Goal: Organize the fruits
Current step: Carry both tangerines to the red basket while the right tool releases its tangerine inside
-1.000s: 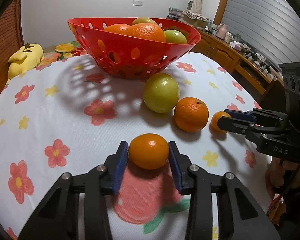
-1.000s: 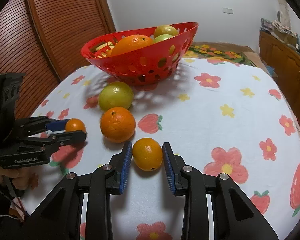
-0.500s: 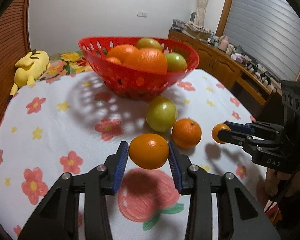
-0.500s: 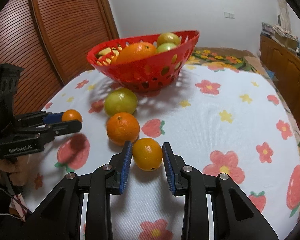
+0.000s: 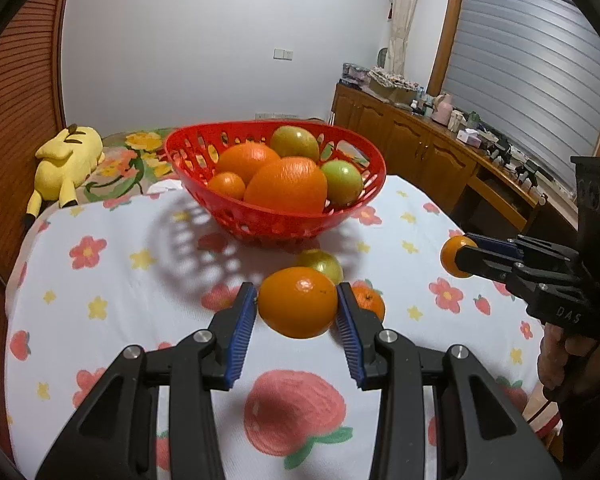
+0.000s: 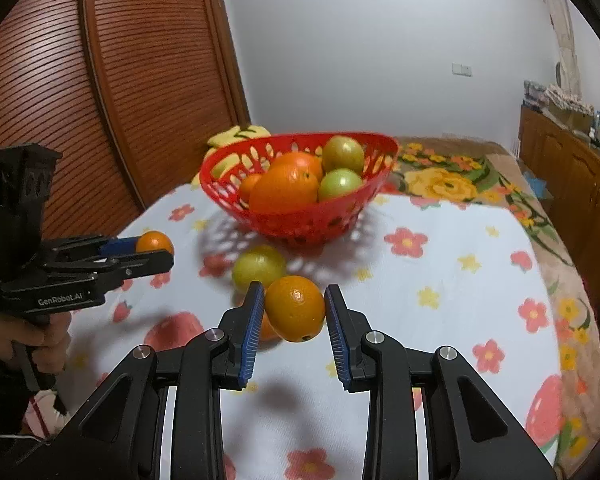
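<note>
My left gripper (image 5: pixel 297 309) is shut on a small orange (image 5: pixel 298 307), held in the air above the flowered tablecloth. My right gripper (image 6: pixel 294 307) is shut on another small orange (image 6: pixel 295 307), also lifted off the cloth. Each gripper shows in the other's view, the right gripper (image 5: pixel 466 258) at the right edge and the left gripper (image 6: pixel 156 250) at the left. A red perforated basket (image 5: pixel 284 220) with oranges and green fruits stands behind them. On the cloth before it lie a green fruit (image 6: pixel 258 266) and an orange (image 5: pixel 366 300), the orange partly hidden by my fingers.
A yellow plush toy (image 5: pixel 66 160) lies at the table's far left. Slatted wooden doors (image 6: pixel 100 100) stand on the left, and a wooden sideboard (image 5: pixel 440 152) with clutter runs along the right. A person's hand (image 6: pixel 28 336) holds the left gripper's handle.
Both grippers have risen with their oranges, from the cloth into the air. The basket's inside now shows from above, and the loose fruits sit lower behind the held oranges.
</note>
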Demonstrator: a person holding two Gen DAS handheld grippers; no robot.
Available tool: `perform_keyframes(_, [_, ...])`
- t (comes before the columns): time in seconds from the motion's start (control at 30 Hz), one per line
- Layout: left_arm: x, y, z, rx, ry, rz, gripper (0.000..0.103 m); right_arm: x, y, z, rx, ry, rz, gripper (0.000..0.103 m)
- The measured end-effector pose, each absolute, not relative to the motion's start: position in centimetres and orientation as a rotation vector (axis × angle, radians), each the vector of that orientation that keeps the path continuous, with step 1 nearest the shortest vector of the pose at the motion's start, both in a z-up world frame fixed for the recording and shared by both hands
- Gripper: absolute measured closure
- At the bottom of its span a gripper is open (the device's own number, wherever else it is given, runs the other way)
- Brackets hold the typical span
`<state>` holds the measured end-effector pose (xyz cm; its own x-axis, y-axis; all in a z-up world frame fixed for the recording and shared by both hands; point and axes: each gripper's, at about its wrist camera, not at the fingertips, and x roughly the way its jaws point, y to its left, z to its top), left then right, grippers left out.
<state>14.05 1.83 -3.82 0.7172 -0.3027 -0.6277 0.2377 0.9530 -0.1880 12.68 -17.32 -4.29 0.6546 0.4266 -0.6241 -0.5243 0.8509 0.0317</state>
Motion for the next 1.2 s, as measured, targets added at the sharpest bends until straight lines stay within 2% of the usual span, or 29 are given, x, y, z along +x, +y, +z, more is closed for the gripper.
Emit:
perform_keyframes(0.67, [16.7, 1.1, -1.7, -0.081, 0.661, -0.315, 0.065, 15.9, -16.0, -0.4, -0.194, 0.587, 0.578, 0.073])
perform_keyframes(1.2, [20.1, 2.5, -1.8, -0.09, 0.678, -0.288, 0.065, 21.2, -12.9, -2.5, -0.264, 0.65, 0.597, 0.073])
